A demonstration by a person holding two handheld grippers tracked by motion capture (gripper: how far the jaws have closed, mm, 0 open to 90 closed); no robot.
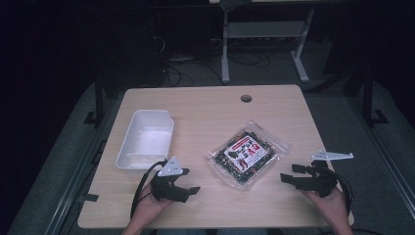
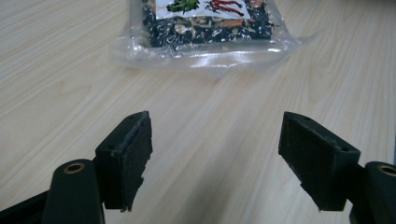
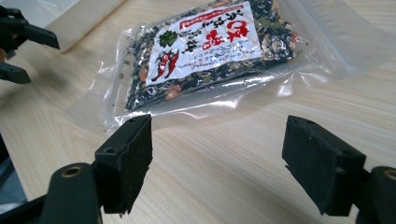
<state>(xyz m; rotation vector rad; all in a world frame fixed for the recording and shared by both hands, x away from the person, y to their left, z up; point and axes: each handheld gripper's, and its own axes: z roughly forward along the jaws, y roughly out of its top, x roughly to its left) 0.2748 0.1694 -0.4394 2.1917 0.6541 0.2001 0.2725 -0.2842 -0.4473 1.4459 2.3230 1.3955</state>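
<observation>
A clear plastic packet (image 1: 246,153) of dark dried food with a red and white label lies flat near the middle of the wooden table (image 1: 205,110). My left gripper (image 1: 189,182) sits to the packet's left, open and empty, pointing toward it. Ahead of its jaws in the left gripper view is the packet (image 2: 205,28) edge. To the packet's right my right gripper (image 1: 289,174) also stands open and empty, pointing left. The right gripper view looks at the packet (image 3: 210,51) just beyond the jaws, with the left gripper (image 3: 21,44) at the far left.
A white rectangular tub (image 1: 145,139) stands on the table's left part, just behind my left gripper; its corner (image 3: 79,21) appears in the right gripper view. A round cable hole (image 1: 246,98) is near the far edge. A white desk frame (image 1: 264,39) stands beyond the table.
</observation>
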